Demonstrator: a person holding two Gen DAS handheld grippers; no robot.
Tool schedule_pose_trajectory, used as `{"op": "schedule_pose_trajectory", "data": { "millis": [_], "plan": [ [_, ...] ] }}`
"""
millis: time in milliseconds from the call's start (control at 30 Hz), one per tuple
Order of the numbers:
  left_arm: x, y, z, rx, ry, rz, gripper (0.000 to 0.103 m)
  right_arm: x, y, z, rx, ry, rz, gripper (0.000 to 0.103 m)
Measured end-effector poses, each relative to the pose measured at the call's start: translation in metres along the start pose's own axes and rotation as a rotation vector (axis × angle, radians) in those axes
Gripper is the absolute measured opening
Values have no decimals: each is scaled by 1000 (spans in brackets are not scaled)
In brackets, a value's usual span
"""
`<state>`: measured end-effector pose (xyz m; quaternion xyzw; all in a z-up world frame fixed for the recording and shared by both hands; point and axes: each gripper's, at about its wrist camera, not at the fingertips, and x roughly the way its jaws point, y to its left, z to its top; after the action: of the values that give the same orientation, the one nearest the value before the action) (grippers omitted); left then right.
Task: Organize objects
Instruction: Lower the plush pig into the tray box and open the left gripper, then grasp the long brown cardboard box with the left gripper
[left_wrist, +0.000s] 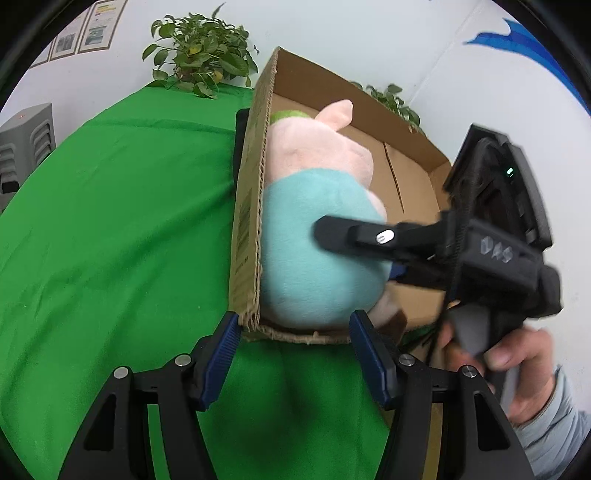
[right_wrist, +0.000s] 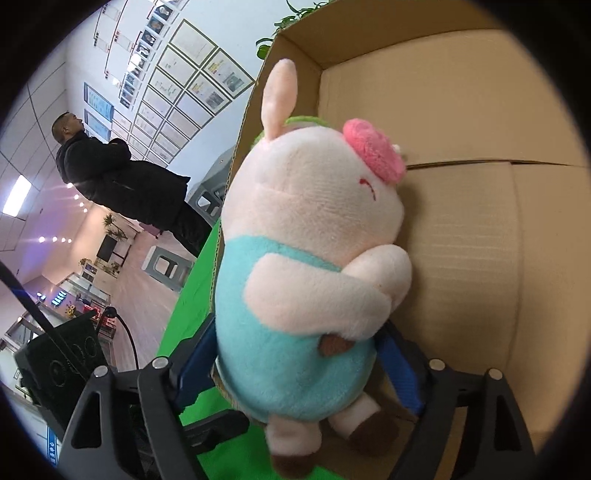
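A cardboard box (left_wrist: 247, 221) rests on the green cloth (left_wrist: 110, 229), its open top toward me. Inside it, a pink plush pig in teal overalls (left_wrist: 314, 266) leans against the box's left wall. My right gripper (right_wrist: 297, 325) is open and straddles the pig's (right_wrist: 295, 221) teal body, a blue pad close on each side without squeezing it. In the left wrist view, one of its black fingers (left_wrist: 347, 232) crosses the pig's belly. My left gripper (left_wrist: 293, 319) is open, with the box's near left corner between its fingertips. The box floor (right_wrist: 461, 240) beside the pig is bare.
Potted plants (left_wrist: 199, 55) stand at the table's far edge behind the box. A grey unit (left_wrist: 22, 147) sits off the table's left side. A hand (left_wrist: 517, 369) holds the right gripper. A person in black (right_wrist: 122, 177) stands beyond the table, and a black device (right_wrist: 62, 362) sits lower left.
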<state>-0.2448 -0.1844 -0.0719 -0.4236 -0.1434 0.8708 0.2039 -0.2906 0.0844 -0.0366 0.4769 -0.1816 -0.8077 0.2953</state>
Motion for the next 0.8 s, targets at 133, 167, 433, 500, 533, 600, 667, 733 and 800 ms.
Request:
{"op": "schedule_pose_trajectory", "data": {
  "millis": [133, 167, 433, 500, 533, 600, 667, 733, 800],
  "plan": [
    [-24, -23, -13, 100, -91, 138, 63, -53, 16, -9, -123, -115, -86, 89],
    [-34, -33, -16, 124, -137, 170, 72, -68, 17, -15, -156, -149, -115, 97],
    [-95, -116, -31, 182, -430, 342, 103, -162, 5, -80, -237, -343, -468, 102],
    [-97, -129, -31, 156, -424, 302, 103, -173, 3, -93, -230, -363, -511, 102],
    [-98, -135, -32, 150, -418, 287, 103, -178, 3, -102, -222, -378, -525, 102],
    [-98, -152, -37, 148, -417, 267, 103, -190, 0, -114, -222, -401, -547, 102],
    [-97, -172, -39, 160, -413, 264, 103, -195, 2, -128, -227, -420, -570, 102],
    [-98, -187, -45, 173, -401, 263, 103, -203, 2, -139, -228, -425, -567, 102],
    [-99, -198, -50, 178, -388, 250, 103, -207, 3, -148, -228, -429, -559, 102]
  ]
}}
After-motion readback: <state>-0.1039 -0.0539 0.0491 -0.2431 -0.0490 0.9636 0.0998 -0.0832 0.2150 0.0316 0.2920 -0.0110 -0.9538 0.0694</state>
